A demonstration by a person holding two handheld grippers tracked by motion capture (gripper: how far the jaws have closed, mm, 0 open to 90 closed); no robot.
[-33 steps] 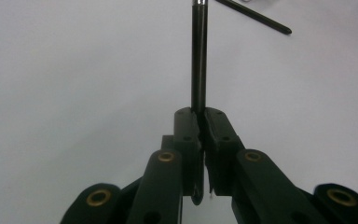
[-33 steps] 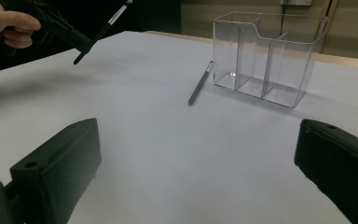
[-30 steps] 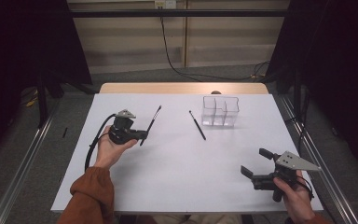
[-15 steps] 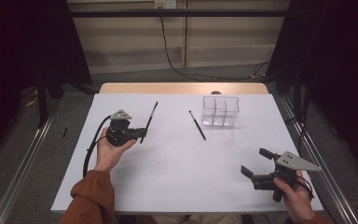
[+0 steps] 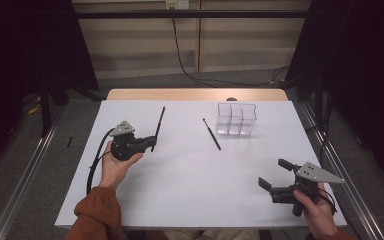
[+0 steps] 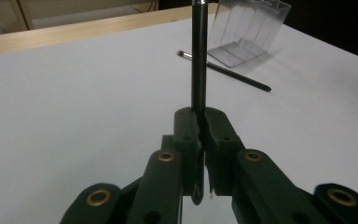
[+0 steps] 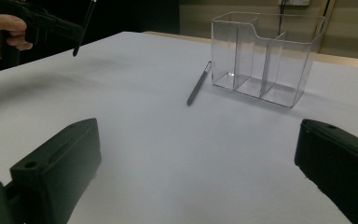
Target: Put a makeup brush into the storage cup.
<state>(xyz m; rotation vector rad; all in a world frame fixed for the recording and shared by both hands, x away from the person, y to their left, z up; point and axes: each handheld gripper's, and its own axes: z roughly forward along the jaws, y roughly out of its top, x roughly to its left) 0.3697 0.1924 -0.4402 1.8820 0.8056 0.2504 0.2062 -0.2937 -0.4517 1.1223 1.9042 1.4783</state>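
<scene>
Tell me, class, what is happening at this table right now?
A person works with a gripper in each hand. The left gripper is shut on a thin black brush, lifted off the white table and pointing away. A second brush lies flat beside the clear divided organizer, which looks empty. The right gripper waits near the table's front right corner, its fingers wide open with nothing between them.
</scene>
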